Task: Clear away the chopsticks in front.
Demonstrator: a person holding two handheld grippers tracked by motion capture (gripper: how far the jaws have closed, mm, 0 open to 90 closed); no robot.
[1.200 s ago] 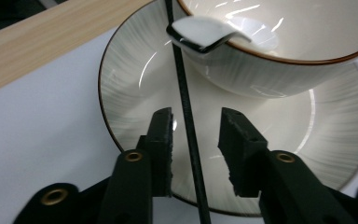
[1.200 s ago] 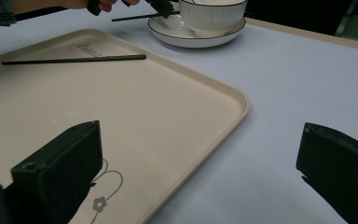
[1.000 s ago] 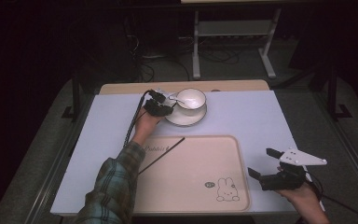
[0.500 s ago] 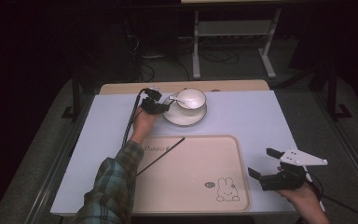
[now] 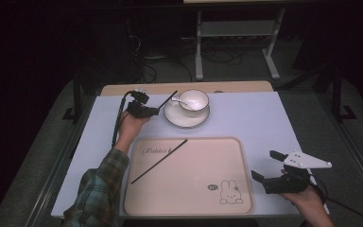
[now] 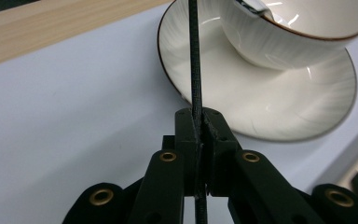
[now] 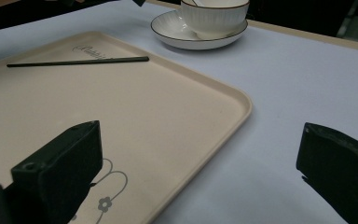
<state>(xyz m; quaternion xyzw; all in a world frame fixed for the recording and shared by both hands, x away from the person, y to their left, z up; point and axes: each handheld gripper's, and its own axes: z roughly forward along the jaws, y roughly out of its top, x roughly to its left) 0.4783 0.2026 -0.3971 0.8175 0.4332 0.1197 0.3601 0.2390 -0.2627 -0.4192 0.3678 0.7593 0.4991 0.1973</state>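
Chopstick (image 6: 195, 56) pinched near its lower end in left gripper (image 5: 144, 109), tip angled up over saucer (image 5: 186, 117) beside cup (image 5: 193, 100), likely bound for tray (image 5: 189, 208) where its mate (image 5: 159, 161) lies; right gripper (image 5: 270, 166) idle, jaws wide, off tray's corner.

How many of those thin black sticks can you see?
2. One stick lies slantwise on the tray; the other stick is clamped in the left gripper, beside the saucer.
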